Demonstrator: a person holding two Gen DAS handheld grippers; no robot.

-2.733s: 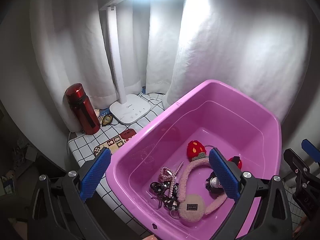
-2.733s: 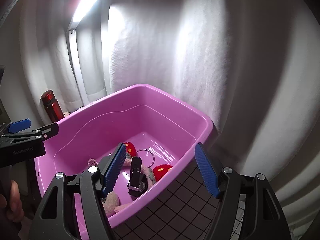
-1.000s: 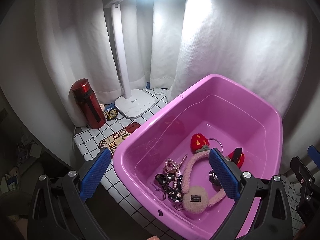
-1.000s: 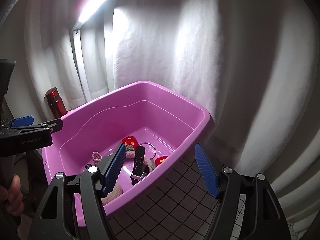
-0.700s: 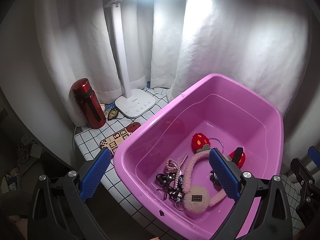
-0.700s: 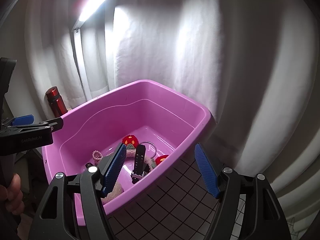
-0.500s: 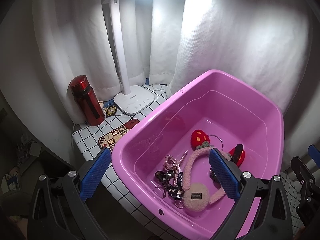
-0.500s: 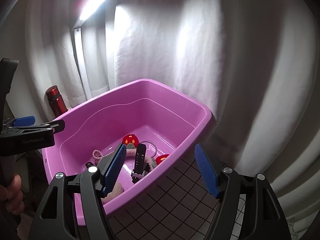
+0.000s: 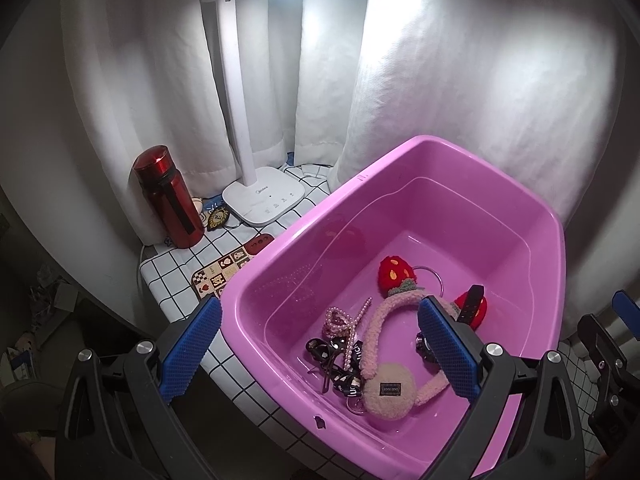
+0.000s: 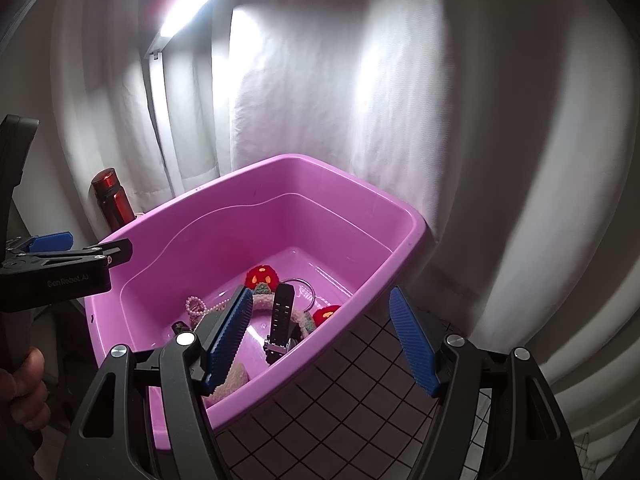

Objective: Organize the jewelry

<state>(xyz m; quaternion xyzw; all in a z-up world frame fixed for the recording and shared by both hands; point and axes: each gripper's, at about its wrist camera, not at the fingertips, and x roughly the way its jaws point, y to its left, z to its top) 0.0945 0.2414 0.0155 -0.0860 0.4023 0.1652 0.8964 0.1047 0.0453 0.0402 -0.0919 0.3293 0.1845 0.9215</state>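
Both grippers gaping, empty. Your left gripper (image 9: 320,348) nearer fuzzy headband (image 9: 386,376) in pink tub (image 9: 448,152); band arcs toward tub's far wall; contents probably loose.

White curtain (image 9: 460,92) across far side, folds brightly lit. White desk lamp (image 9: 256,184) far left, head glowing overhead. Table (image 9: 176,272) with white black-gridded cover. Red flask (image 9: 168,196) left of lamp base. Dark clutter lower left.

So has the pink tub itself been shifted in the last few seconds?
Cannot tell. The tub sits differently in both views, but the lamp base and bottle slide with it, so the cameras moved; nothing inside is rearranged.
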